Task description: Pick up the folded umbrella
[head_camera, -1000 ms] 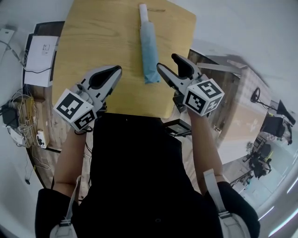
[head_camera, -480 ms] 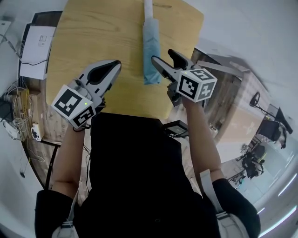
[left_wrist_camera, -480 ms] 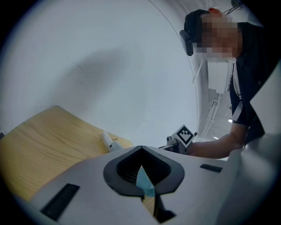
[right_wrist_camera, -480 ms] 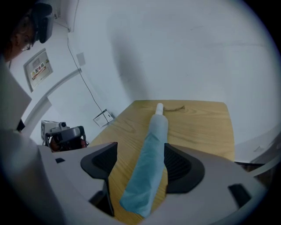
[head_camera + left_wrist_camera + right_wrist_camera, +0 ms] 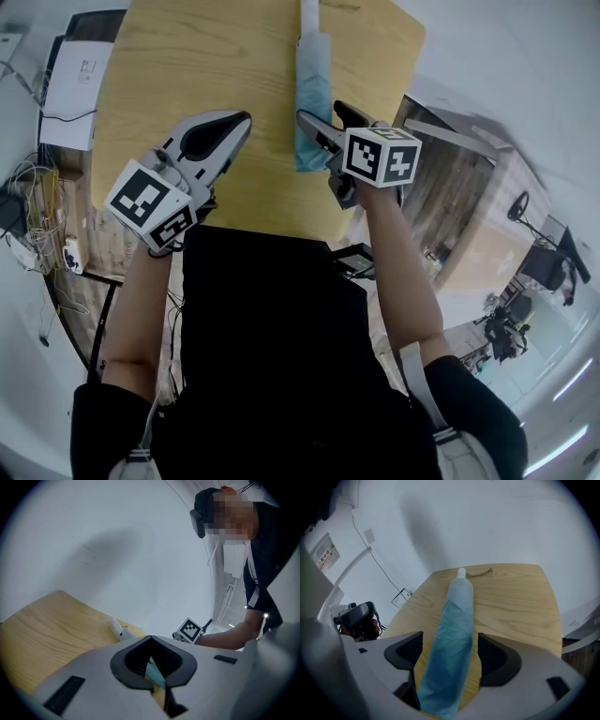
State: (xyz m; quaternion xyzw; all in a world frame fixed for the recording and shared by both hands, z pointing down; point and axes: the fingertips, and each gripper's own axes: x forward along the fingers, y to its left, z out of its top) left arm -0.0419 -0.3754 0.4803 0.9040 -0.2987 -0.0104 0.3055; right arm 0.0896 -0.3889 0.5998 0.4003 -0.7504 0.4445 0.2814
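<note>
While the umbrella [image 5: 309, 84] lies lengthwise on the bench [image 5: 187, 75], the right gripper [image 5: 330, 122] straddles its near end, fingers just opened wide, not gripping; the left gripper [image 5: 236, 124] hovers beside, fingers together, empty.
</note>
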